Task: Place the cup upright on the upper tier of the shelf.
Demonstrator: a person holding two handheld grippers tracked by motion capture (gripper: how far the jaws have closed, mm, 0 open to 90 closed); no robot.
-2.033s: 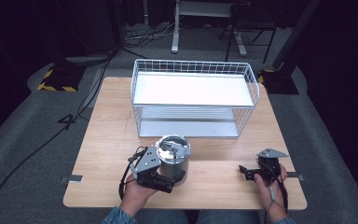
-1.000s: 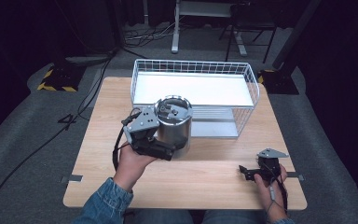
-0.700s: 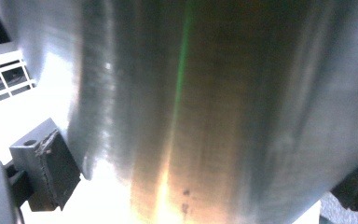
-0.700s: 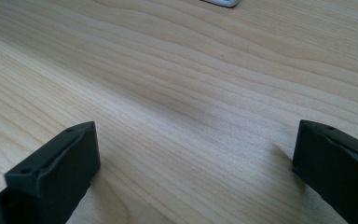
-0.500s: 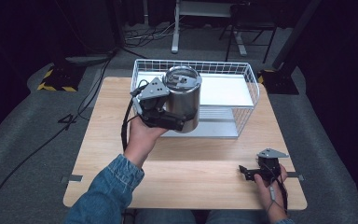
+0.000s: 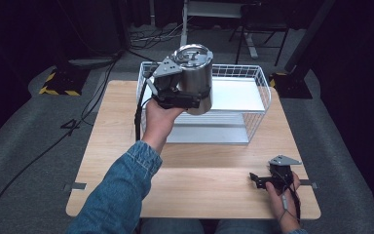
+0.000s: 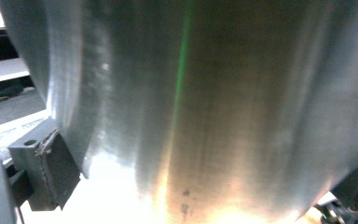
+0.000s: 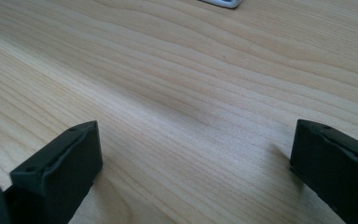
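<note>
Over on the left, the left gripper (image 6: 177, 95) is up in the air with a steel canister (image 6: 195, 78) clamped between its jaws, and the left gripper view is all brushed metal, one black jaw pressed against the curved wall at the lower left. The canister hangs upright above the near left part of the wire basket (image 6: 258, 105), clear of the rim and touching nothing below. My read is that the step in hand is lowering it into the basket, and doing that well means keeping it level, centring it over the white floor inside, and coming straight down so the base misses the wires; that smooth round wall looks slippery, so the squeeze wants to stay firm until the base is seated. Moving right across the wooden table (image 6: 121, 141), the right gripper (image 6: 259, 180) rests low at the near right corner, its jaws spread wide over bare wood and holding nothing.
</note>
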